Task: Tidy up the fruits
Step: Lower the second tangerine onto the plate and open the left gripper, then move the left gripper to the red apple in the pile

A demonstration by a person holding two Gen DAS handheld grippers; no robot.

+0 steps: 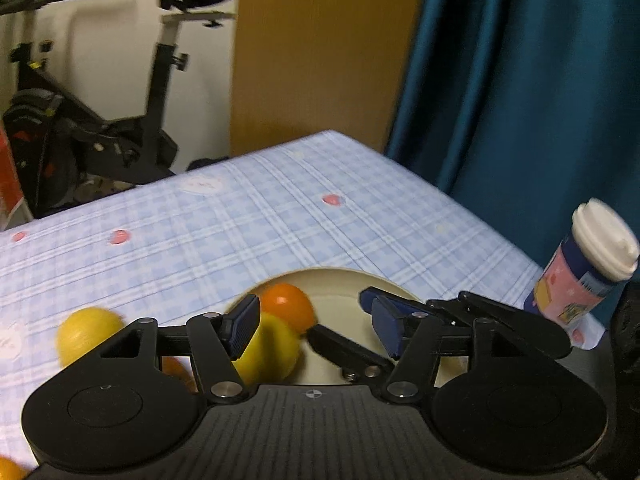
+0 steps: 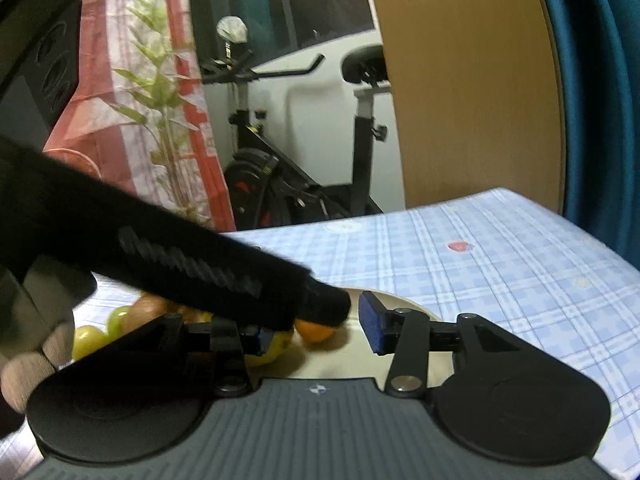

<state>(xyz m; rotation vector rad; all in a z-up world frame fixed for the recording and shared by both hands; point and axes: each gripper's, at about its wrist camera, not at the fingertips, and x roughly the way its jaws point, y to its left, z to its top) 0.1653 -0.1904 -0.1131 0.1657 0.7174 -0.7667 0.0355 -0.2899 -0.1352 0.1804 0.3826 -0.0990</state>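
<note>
Two round fruits sit on the shallow cream plate [image 1: 340, 280]: a smooth yellow lemon-like fruit [image 1: 276, 352] at its near left edge and a glossy orange fruit [image 1: 290, 306] touching it just behind. Both look firm, light and slick-skinned, so they will roll if nudged; the safest hold is across the widest part, pads square on opposite sides.

Left gripper [image 1: 316, 328] hovers low over the plate with its jaws spread wide, and nothing is between them; its left pad stands in front of the yellow fruit. Right gripper [image 2: 316, 330] also looks spread wide over the same plate, though its left finger is hidden behind the other tool's black body, so this is likely rather than sure.

Off the plate to the left, another yellow ball-shaped fruit [image 1: 86, 336] lies on the blue checked tablecloth [image 1: 240, 220], and small green grapes [image 2: 96, 336] lie beside a larger pale reddish-brown fruit [image 2: 146, 310]. At the table's right edge stands a lidded paper cup with pink and navy print [image 1: 588, 268], near the plate and easy to tip.

The two grippers crowd each other over the plate, which is the main obstruction.
</note>
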